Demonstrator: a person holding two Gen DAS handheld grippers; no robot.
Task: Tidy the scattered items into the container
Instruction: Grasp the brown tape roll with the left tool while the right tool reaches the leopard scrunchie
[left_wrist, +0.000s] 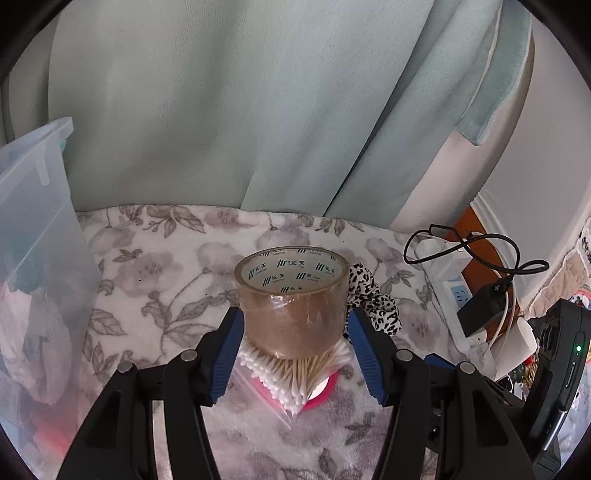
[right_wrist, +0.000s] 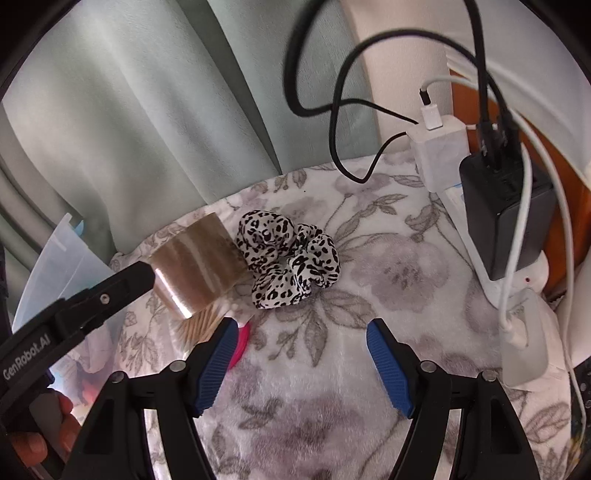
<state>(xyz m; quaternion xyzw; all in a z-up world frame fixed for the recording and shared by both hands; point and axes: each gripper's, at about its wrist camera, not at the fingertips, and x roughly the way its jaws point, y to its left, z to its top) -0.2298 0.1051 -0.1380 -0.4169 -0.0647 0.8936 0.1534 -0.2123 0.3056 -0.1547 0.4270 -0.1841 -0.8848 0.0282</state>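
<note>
A: Left gripper (left_wrist: 295, 332), what's it doing?

B: Jaws spread, 1 blue pad each side of the tape roll (left_wrist: 291, 302). In the left wrist view the pads sit at about 9 and 3 o'clock of the roll, right by its wall. Can't tell if they touch yet; looks like straddling, not a squeeze. I'd say it's lined up that way to grab across the width.

A: Roll's where?

B: On the floral blanket (left_wrist: 166, 273), upright on its rim, perched partly on a bag of cotton swabs (left_wrist: 291, 373) w/ sth pink under it. So it may tip when pinched.

A: Right gripper (right_wrist: 299, 358)?

B: Wide apart, nothing between the pads. Leopard scrunchie (right_wrist: 291, 267) lies at 12 o'clock ahead of it, touching the roll's right side. Prob. its target; soft, so easy to pinch.

A: Container (left_wrist: 37, 258)?

B: Clear plastic bin at 9 o'clock in the left view, just left of the roll, some stuff already inside. Short carry.

A: Hazards?

B: Chargers & power strip (right_wrist: 495, 221) at 2 o'clock, cables looping. Keep the right hand off them.
</note>
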